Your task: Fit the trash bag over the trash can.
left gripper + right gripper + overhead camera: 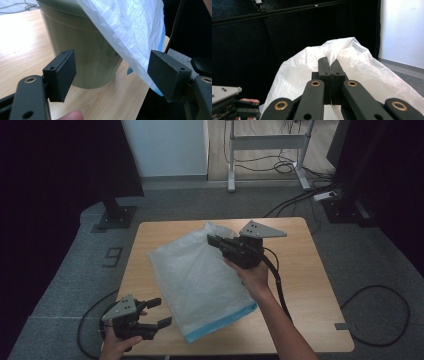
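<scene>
**Bag pinched in your right gripper, left gripper gaping beside it**

Your right gripper sits just past the middle of the table, at about 12 o'clock from the table's centre, with its jaws pressed together on the top edge of the white plastic bag. In the right gripper view the two black jaws meet flat against each other with the bag's film bunched around their tips.

The bag hangs from that pinch and drapes down toward 6 o'clock, its blue-edged end near the front edge of the table. It is draped over an olive-green bucket, which stands upright on the wood in the left gripper view.

Your left gripper is at about 8 o'clock, by the table's front left corner, its jaws standing well apart with nothing between them. They point toward the bucket and the bag's lower edge.
</scene>
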